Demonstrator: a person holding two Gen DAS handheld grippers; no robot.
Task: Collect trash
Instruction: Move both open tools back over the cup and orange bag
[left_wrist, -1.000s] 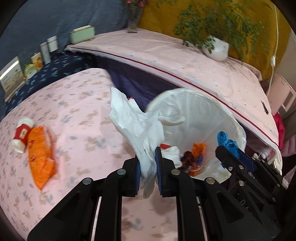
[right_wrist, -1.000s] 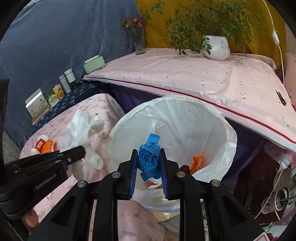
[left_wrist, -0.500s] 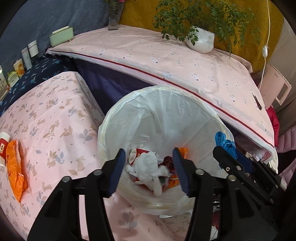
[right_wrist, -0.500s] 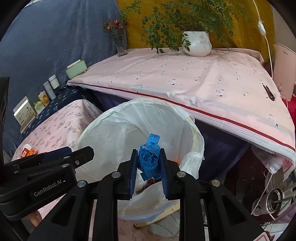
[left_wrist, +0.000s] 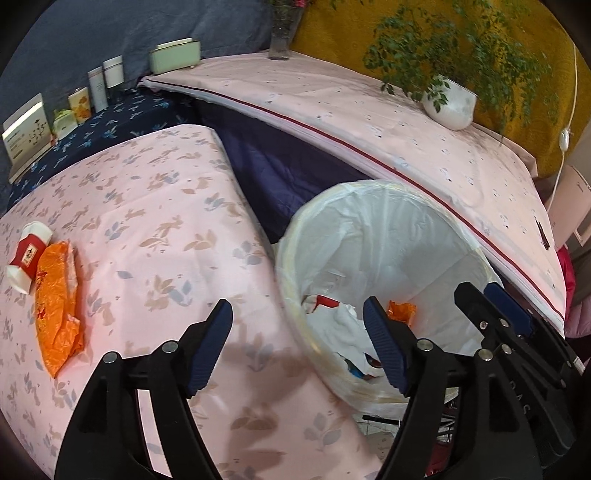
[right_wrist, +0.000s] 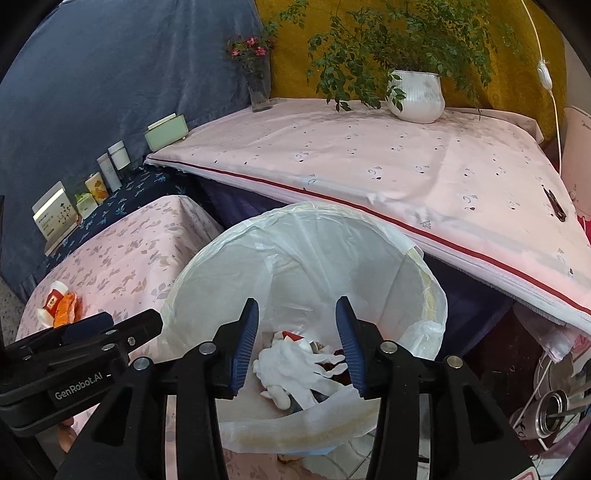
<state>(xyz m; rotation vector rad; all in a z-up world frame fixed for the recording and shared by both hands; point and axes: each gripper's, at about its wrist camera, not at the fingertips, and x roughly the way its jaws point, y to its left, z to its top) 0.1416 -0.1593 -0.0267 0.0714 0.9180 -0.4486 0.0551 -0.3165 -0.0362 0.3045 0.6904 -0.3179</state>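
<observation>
Left wrist: the white cloth (left_wrist: 343, 325) gripped a second ago now lies in the bin (left_wrist: 369, 236); left claw (left_wrist: 297, 347) opening wide, empty, above the bench (left_wrist: 155, 206) edge; orange wrapper (left_wrist: 55, 310) and small bottle (left_wrist: 27, 254) remain. Right wrist: blue scrap gone from the right claw (right_wrist: 297, 347), presumably dropped; jaws opening, empty, over the bin.

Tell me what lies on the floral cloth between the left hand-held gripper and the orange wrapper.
Nothing: the left wrist view shows bare cloth between the left hand-held gripper and orange wrapper.
</observation>
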